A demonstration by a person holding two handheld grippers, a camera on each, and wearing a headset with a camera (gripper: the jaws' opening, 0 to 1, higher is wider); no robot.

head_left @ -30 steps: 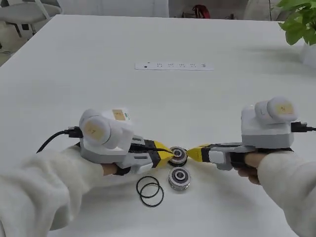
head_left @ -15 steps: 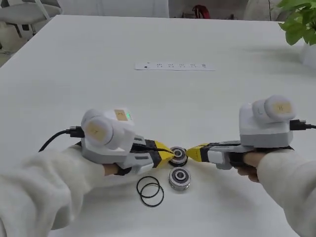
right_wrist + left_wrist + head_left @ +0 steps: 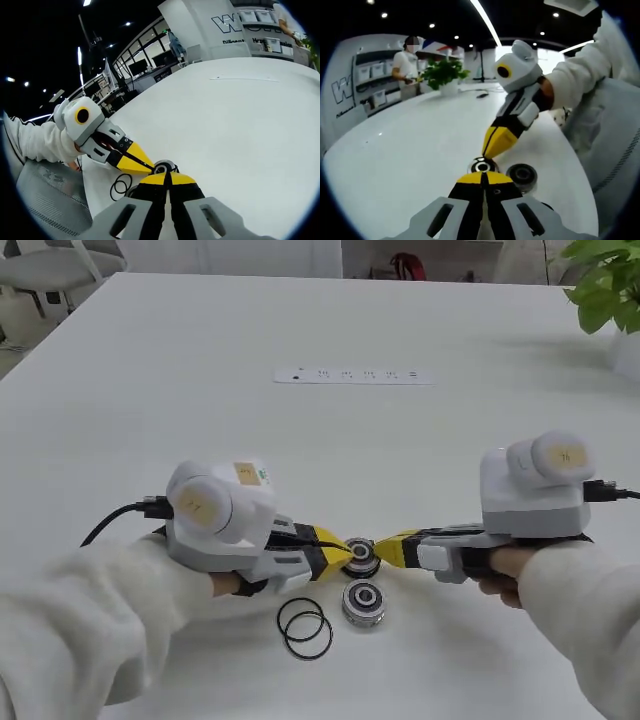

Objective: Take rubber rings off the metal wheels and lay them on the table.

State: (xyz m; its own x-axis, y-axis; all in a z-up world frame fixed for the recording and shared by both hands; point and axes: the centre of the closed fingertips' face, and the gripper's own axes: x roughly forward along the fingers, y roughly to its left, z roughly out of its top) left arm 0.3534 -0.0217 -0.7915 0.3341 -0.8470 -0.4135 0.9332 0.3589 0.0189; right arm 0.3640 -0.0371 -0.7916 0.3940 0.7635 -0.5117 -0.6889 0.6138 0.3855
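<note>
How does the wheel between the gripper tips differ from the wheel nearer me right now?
The far wheel sits between the tips of the left gripper and right gripper; the near wheel lies clear of both. The near wheel is right beside the two rubber rings; the far wheel is further from them. Both lie flat on the table, silvery with dark centres.
</note>
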